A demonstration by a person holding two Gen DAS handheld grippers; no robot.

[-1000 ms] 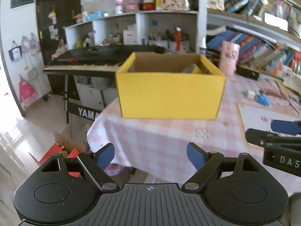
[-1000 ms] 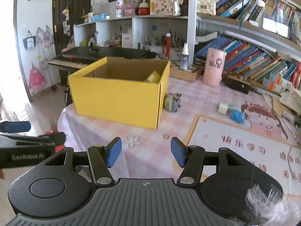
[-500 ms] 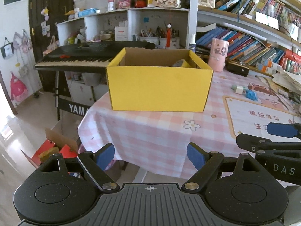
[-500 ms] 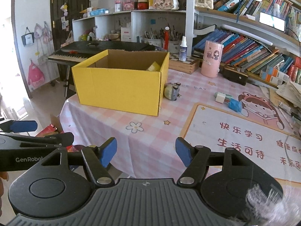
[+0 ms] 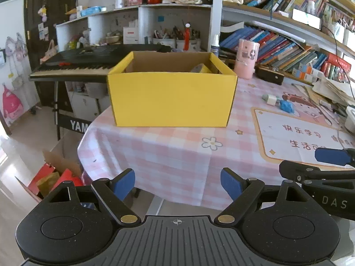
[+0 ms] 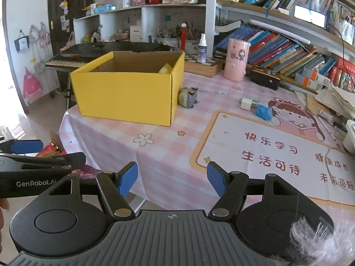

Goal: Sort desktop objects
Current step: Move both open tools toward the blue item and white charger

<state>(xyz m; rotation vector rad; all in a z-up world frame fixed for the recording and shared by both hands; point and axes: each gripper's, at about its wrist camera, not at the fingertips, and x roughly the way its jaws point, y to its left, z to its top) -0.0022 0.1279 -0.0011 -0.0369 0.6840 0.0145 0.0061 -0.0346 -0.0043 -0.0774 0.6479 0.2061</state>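
Beside yellow box [image 6: 126, 95], gray toy [image 6: 188, 97].

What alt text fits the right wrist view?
Open yellow cardboard box on a pink checked tablecloth, a small grey-green toy figure beside its right wall. The open right tool hovers empty in front; the left tool shows at left.

— What's on your desk [image 6: 168, 155]?

— Your pink checked cloth covers it. A yellow box [image 6: 126, 97] sits upper left of the frame, a small grey figure [image 6: 188, 97] touching its right side. A printed mat [image 6: 273, 155] fills the right, with a white block [image 6: 245, 103] and blue lump [image 6: 263, 112] above. A pink cylinder [image 6: 236, 59] stands behind.
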